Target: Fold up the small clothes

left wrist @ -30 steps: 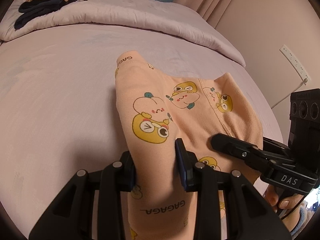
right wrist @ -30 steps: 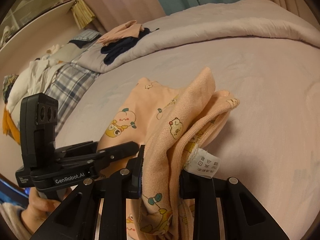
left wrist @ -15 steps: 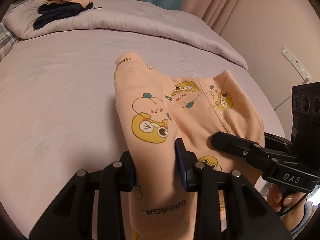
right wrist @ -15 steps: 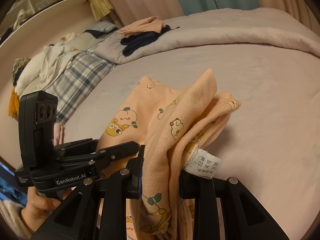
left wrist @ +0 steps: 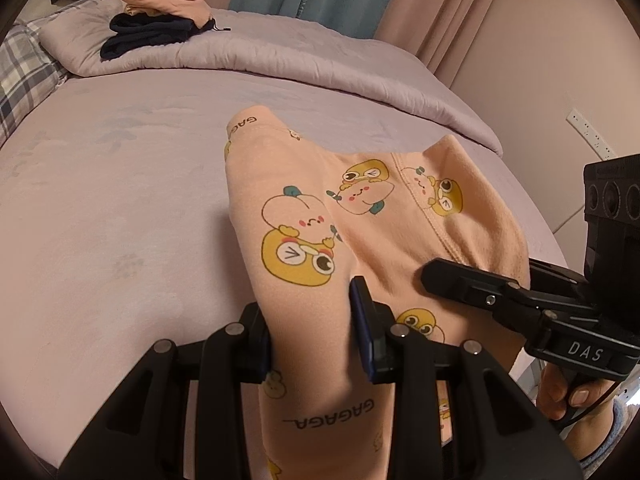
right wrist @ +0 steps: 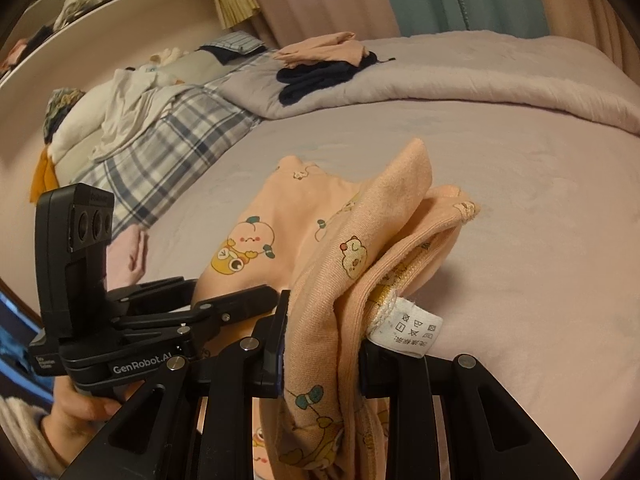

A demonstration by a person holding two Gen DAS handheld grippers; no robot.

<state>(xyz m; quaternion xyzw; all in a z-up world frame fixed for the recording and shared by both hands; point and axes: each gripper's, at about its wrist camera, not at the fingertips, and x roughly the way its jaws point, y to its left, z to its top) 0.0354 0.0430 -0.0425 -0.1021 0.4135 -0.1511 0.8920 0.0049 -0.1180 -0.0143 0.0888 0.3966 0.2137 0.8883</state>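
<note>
I have both tools clamped on the same garment, a small peach-orange cotton piece of children's clothing printed with yellow cartoon frogs and pale peach characters, with "GAGAGA" lettering along its band. My left gripper has its two black fingers pressed against a bunched fold of the fabric, which fills the gap between them and runs down out of sight at the bottom of the left wrist view. My right gripper is closed on another bunched edge of the same garment, several layers thick; a white care label sticks out just beside its right finger.

The garment hangs lifted between the two tools, its far end draping toward the pale lilac bedsheet that covers the bed. In the left wrist view the right gripper comes in from the right edge, its tip lying on the cloth, with a hand under it. In the right wrist view the left gripper enters from the left, held by a hand in a pale knitted sleeve.

At the far side of the bed lies a folded lilac quilt, and on it a small stack of a dark navy garment with a peach folded garment on top. A blue-and-white plaid blanket lies to the left, with loose white clothes heaped on it.
</note>
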